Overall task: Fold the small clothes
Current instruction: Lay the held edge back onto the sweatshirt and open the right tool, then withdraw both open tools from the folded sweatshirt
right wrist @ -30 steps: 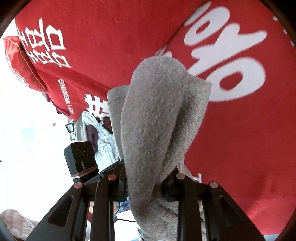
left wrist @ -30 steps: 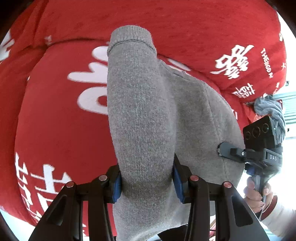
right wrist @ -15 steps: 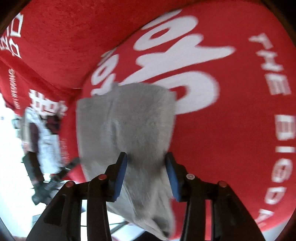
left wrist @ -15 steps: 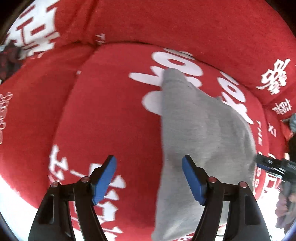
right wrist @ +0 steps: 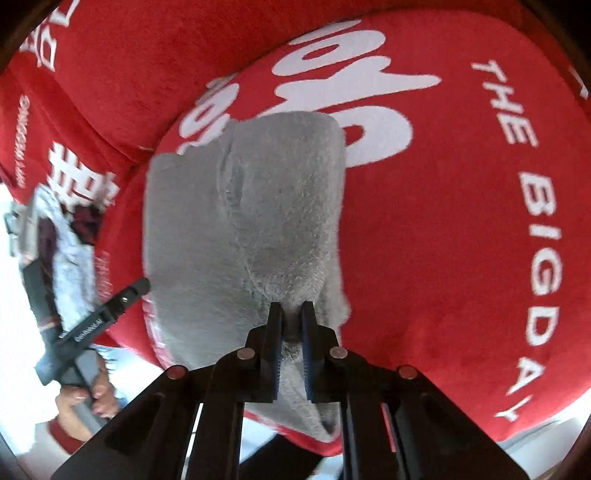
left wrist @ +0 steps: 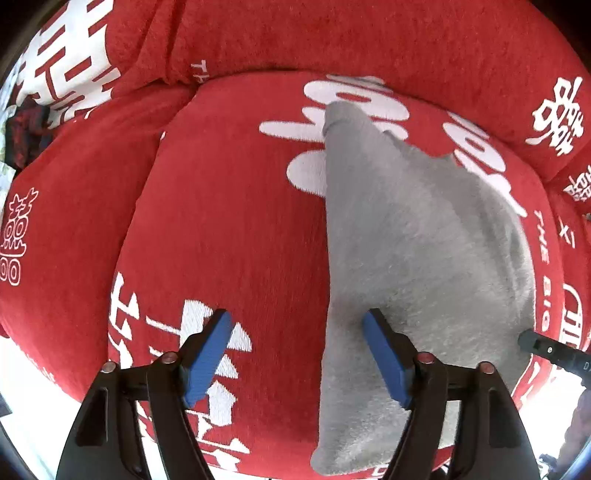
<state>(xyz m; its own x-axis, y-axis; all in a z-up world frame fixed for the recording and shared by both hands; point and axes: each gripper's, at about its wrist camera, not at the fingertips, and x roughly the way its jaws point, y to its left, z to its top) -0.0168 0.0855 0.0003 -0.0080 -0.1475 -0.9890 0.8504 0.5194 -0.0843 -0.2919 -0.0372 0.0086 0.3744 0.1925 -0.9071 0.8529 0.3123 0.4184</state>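
A grey knit garment point(left wrist: 417, 258) lies on a red sofa seat cushion point(left wrist: 229, 221) with white lettering. My left gripper point(left wrist: 299, 343) is open and empty, with its right blue pad resting at the garment's left edge. In the right wrist view the same garment point(right wrist: 251, 206) lies folded on the cushion point(right wrist: 461, 221). My right gripper point(right wrist: 291, 314) is shut on a pinch of the garment's near edge. The other gripper shows at the left of the right wrist view point(right wrist: 96, 317), and the tip of the right one shows in the left wrist view point(left wrist: 550, 350).
The sofa's red backrest point(left wrist: 332, 33) rises behind the cushion. A pile of other clothes point(right wrist: 62, 236) lies to the left of the seat in the right wrist view. The cushion's front edge point(left wrist: 66, 384) drops to a bright floor.
Both grippers held the grey garment up a second ago. It now lies on the cushion. My left gripper has opened and let go; my right gripper has closed tighter on the near edge.
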